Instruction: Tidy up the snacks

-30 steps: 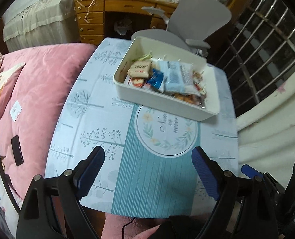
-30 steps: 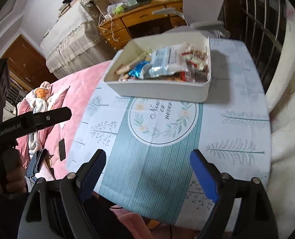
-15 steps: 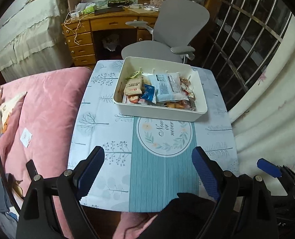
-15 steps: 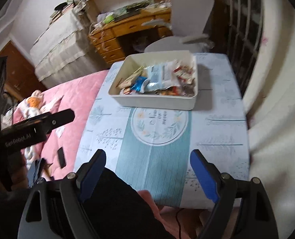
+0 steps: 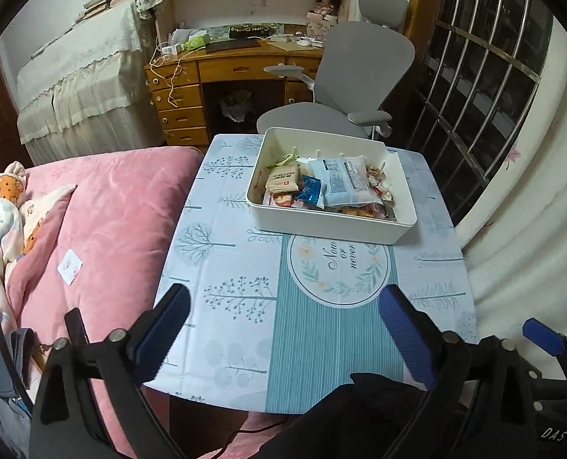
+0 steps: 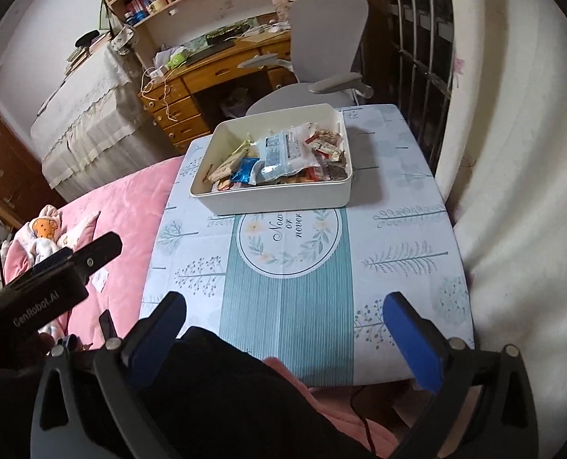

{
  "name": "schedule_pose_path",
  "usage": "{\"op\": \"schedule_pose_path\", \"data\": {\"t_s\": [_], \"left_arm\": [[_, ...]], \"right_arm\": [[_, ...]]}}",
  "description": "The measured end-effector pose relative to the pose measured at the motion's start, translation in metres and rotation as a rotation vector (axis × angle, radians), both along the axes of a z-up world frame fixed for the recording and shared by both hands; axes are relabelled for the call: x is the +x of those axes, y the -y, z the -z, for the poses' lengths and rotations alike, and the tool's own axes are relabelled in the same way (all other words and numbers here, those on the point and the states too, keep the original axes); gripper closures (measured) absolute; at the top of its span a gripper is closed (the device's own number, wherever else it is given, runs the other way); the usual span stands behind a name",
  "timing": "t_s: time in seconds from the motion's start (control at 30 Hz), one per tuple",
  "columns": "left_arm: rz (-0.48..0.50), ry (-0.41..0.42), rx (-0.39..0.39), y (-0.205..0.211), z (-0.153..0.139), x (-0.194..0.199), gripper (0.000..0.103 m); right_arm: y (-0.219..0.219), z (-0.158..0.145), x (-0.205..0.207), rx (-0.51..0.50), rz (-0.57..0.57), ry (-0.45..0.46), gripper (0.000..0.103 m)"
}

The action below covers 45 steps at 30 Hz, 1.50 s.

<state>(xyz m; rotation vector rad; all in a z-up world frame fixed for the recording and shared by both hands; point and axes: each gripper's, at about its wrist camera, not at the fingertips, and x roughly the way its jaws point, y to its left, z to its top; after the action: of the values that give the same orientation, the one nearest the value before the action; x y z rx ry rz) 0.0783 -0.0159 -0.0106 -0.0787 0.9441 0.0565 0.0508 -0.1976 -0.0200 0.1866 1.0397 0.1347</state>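
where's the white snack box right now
The white snack box sits at the table's far end in both wrist views, just beyond the round "Now or never" print, before the grey chair.

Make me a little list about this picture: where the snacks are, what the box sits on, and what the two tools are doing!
snacks: packets piled inside the white box
biggest packet: pale blue bag, lying on top
box sits on: table with tree-pattern cloth, at its far end
left tool: jaws opening, nothing between them
right tool: jaws opening, nothing between them
behind the table: grey chair
beside the table: pink blanket
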Motion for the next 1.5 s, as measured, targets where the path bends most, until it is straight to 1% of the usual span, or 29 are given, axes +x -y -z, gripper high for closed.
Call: {"op": "schedule_pose_path", "data": {"t_s": [0.1, 0.23, 0.33, 0.73, 1.5], "left_arm": [[0.005, 0.025, 0.02, 0.002, -0.004, -0.004, 0.001], [0.029, 0.051, 0.068, 0.01, -0.007, -0.007, 0.001], [0.043, 0.061, 0.081, 0.014, -0.008, -0.008, 0.001], [0.08, 0.061, 0.063, 0.015, -0.007, -0.008, 0.001], [0.119, -0.005, 0.053, 0.02, 0.009, 0.006, 0.001]], "right_arm": [[-0.003, -0.001, -0.002, -0.012, 0.002, 0.004, 0.0], [-0.004, -0.003, -0.005, -0.007, 0.012, 0.023, 0.0], [-0.006, -0.004, -0.007, -0.009, 0.016, 0.033, 0.0], [-0.006, -0.002, -0.009, -0.019, 0.019, 0.017, 0.0], [-0.006, 0.013, -0.002, -0.033, 0.053, -0.056, 0.0]]}}
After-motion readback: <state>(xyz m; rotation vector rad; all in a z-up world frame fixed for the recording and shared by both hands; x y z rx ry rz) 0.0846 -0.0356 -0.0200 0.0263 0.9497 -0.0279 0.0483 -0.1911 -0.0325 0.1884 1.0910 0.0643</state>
